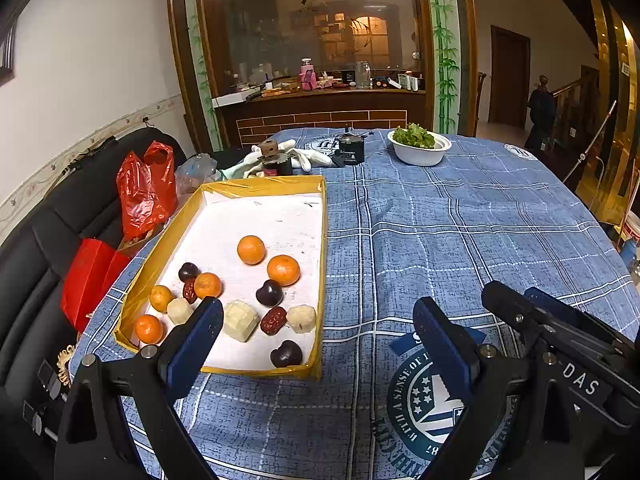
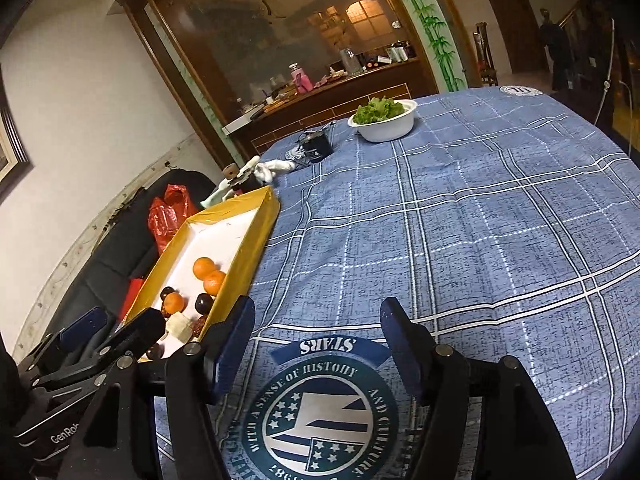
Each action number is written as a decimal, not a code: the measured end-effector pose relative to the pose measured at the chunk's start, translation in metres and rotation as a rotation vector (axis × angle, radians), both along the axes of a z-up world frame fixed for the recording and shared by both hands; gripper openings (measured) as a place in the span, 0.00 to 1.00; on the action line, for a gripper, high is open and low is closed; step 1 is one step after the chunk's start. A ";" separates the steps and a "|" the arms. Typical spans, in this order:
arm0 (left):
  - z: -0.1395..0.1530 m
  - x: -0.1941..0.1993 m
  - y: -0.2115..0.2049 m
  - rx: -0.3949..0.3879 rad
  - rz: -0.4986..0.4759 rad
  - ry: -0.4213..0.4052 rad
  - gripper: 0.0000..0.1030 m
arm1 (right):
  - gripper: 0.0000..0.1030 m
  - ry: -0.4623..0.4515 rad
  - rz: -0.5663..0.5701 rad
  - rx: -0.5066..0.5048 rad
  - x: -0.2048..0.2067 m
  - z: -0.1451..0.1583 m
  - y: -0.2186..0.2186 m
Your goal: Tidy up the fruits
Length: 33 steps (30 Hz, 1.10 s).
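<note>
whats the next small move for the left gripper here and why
Probably ease the left gripper forward and left over the yellow tray. Its jaws are open and empty, and all the fruit lies mixed at the tray's near end, the pale fruit closest. The right gripper is also open and empty over the tablecloth.

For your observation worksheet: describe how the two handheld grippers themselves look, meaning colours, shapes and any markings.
Both the left gripper and the right gripper have black angular frames with silver round bolts and flat dark blue fingers. White lettering "DAS" marks the right one as seen from the left wrist; "GenRob" shows on the left one from the right wrist.
</note>
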State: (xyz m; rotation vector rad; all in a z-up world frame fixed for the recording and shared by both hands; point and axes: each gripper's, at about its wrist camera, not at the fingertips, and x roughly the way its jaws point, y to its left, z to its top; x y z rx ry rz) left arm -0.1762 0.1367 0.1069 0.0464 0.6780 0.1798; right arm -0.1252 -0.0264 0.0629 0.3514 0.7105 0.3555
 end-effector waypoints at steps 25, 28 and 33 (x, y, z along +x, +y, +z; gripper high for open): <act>0.000 -0.012 0.015 -0.105 -0.022 -0.071 0.93 | 0.70 0.045 -0.064 -0.094 -0.001 -0.013 0.000; 0.001 -0.012 0.017 -0.116 -0.022 -0.085 0.93 | 0.70 0.053 -0.065 -0.096 -0.001 -0.014 -0.002; 0.003 -0.005 0.014 -0.160 -0.052 -0.101 0.93 | 0.70 0.042 -0.101 -0.143 -0.012 -0.004 -0.026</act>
